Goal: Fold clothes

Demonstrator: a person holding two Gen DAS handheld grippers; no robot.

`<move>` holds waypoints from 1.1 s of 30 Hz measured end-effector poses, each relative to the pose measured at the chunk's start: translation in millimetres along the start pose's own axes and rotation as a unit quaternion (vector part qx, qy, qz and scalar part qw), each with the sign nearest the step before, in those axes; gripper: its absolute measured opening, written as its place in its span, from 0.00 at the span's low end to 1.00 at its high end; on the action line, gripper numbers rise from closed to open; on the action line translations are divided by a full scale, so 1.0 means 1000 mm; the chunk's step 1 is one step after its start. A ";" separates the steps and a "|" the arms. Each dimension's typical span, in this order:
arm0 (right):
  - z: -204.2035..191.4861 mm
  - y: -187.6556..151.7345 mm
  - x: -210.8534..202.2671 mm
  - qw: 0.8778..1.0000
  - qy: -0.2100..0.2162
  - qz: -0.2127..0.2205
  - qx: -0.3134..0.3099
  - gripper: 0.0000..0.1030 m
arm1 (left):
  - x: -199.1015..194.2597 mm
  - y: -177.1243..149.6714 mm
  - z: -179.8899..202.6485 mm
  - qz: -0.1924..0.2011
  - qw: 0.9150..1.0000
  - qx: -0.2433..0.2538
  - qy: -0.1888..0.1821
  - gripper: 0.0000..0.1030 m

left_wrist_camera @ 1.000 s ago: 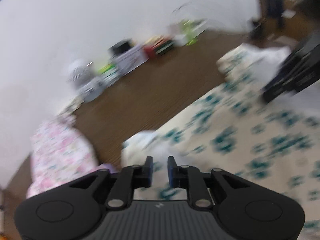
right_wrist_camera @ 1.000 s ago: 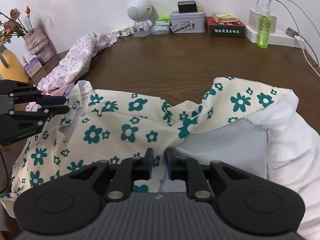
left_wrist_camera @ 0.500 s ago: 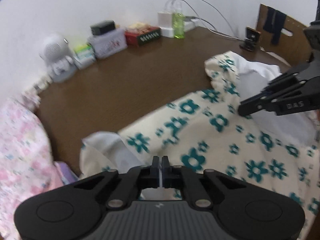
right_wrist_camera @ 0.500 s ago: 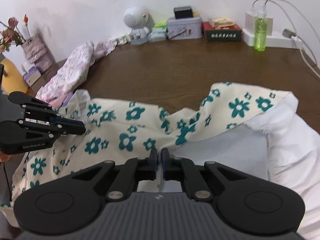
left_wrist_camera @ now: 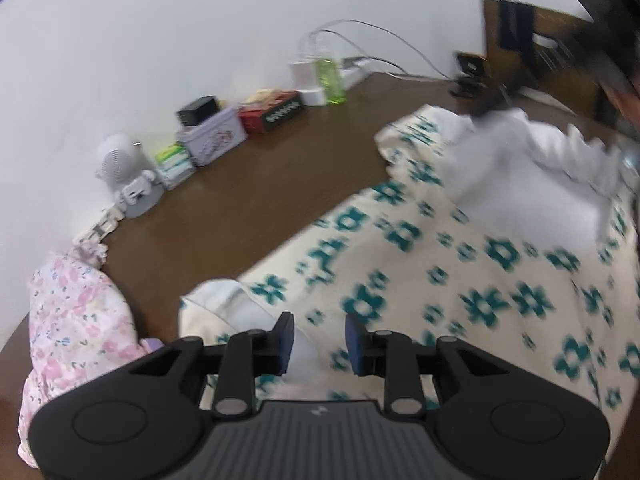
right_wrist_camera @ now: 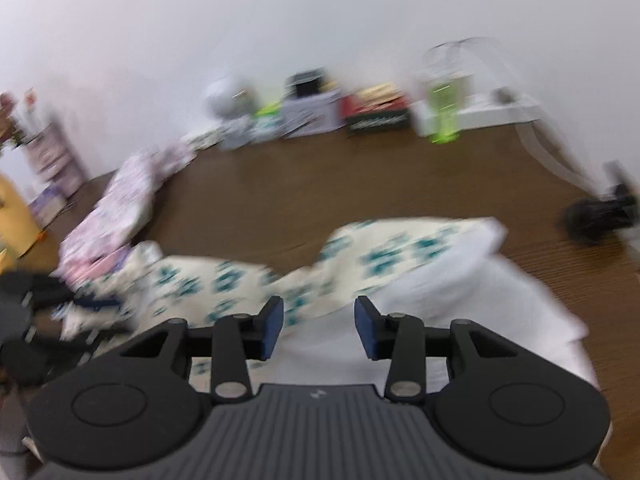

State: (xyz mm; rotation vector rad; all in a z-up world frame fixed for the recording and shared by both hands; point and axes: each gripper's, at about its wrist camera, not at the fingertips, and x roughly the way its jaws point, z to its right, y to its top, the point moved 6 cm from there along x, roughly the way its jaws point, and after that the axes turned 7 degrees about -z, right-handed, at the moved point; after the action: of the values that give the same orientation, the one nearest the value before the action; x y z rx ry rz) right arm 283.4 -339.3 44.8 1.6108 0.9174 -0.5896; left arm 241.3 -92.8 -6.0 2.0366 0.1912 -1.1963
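Note:
A cream garment with teal flowers (left_wrist_camera: 460,264) and a white lining lies spread over the near half of the brown table (left_wrist_camera: 248,196). My left gripper (left_wrist_camera: 319,344) is open just above its near left edge, fabric showing between the fingers but not pinched. My right gripper (right_wrist_camera: 319,330) is open too, over the same cream flowered garment (right_wrist_camera: 248,280) where the print meets the white lining (right_wrist_camera: 460,304). The left gripper (right_wrist_camera: 48,304) shows dark at the left edge of the right wrist view. Both views are blurred by motion.
A pink flowered garment (left_wrist_camera: 76,312) is piled at the table's left end. Along the wall stand a white round speaker (left_wrist_camera: 124,176), a tin box (left_wrist_camera: 212,136), a red box (left_wrist_camera: 272,112), a green bottle (left_wrist_camera: 330,80) and a power strip with cables. A small black stand (right_wrist_camera: 600,216) sits at right.
Both grippers were shut on the flowered garment half a second ago and have opened, letting it go. Both views now swing and blur; the cloth lies lower on the table.

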 end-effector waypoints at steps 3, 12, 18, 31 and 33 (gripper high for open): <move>0.039 0.023 0.004 0.998 -0.023 -0.011 0.057 0.41 | -0.007 -0.006 0.019 0.003 0.999 0.036 0.006 0.25; 0.089 0.067 0.094 0.986 -0.031 -0.078 0.147 0.33 | -0.002 -0.015 0.043 -0.006 0.998 0.064 0.010 0.23; 0.106 0.071 0.117 0.982 -0.052 -0.085 0.164 0.32 | -0.002 -0.016 0.041 -0.003 0.998 0.056 0.006 0.24; 0.090 0.067 0.080 0.991 0.000 -0.037 0.127 0.00 | -0.002 -0.016 0.040 0.000 0.999 0.042 0.004 0.25; 0.089 0.056 0.055 0.991 0.017 -0.018 0.131 0.00 | -0.002 -0.017 0.040 0.001 0.999 0.040 0.005 0.25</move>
State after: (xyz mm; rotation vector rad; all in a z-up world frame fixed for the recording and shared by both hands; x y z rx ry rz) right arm 368.9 -415.2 12.1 1.8463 0.9251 -0.7328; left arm 204.9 -107.0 -24.2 2.1116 0.1490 -1.2113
